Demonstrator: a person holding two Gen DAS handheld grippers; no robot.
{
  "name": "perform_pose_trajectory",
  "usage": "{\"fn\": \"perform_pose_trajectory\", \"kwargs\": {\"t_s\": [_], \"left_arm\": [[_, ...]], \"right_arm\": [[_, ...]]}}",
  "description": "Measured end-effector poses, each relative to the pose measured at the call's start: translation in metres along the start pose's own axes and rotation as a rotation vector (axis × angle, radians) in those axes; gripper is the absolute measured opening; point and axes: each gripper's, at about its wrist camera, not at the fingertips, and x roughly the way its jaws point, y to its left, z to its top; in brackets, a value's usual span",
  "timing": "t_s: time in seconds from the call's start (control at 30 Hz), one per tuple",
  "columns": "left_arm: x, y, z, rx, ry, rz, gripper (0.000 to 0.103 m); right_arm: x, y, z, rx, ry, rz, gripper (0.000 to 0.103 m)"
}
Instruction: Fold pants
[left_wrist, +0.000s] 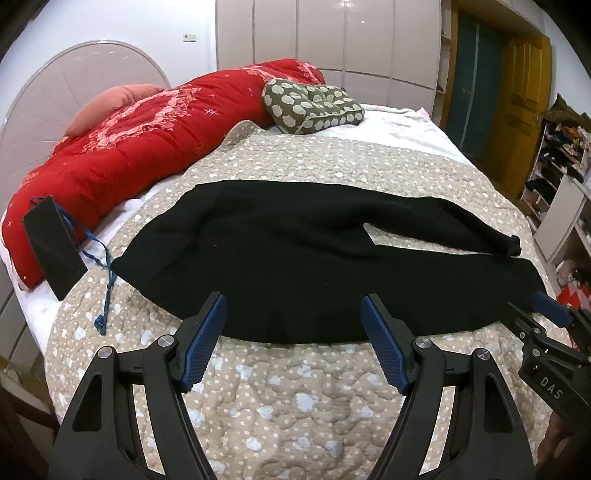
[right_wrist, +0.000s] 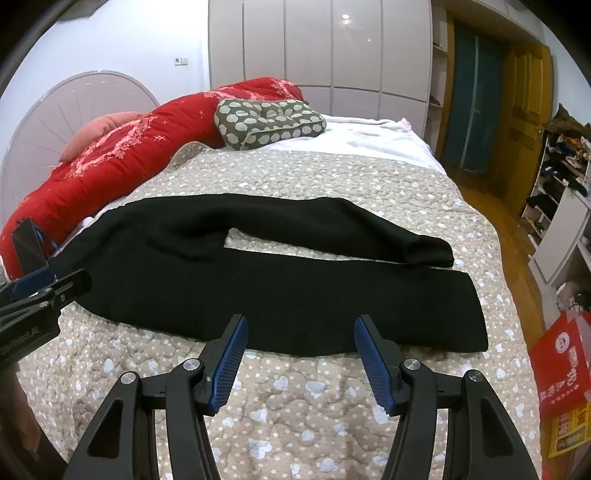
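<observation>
While both grippers' jaws gape empty, the black pants lie flat just beyond them.

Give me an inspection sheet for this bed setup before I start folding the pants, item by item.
Surface: bed with a beige dotted quilt, white sheet beyond it.
Job's things: black pants lie flat across the quilt, unfolded, waist to the left, legs to the right; the far leg's cuff touches the near leg.
Clutter: red comforter, pink pillow, spotted cushion, small black box.
Grippers: left gripper open, at the near edge of the pants; right gripper open, likewise; neither holds anything.
Cables: blue cord trails from the box onto the quilt.
Surroundings: white wardrobe, yellow door, cluttered shelves, red carton.
</observation>
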Motion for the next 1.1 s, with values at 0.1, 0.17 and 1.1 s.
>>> {"fn": "perform_pose_trajectory", "kwargs": {"t_s": [0.1,0.17,1.1], "left_arm": [[0.001,-0.001,0.0,0.0,0.005,-0.006,0.076],[0.003,-0.001,-0.001,0.001,0.007,-0.006,0.076],[0.023,-0.001,-0.006,0.0,0.053,0.008,0.076]], "right_arm": [[0.001,0.0,-0.001,-0.002,0.006,0.002,0.058],[0.001,0.001,-0.002,-0.005,0.004,0.0,0.058],[0.021,0.001,-0.006,-0.005,0.045,0.004,0.058]]}}
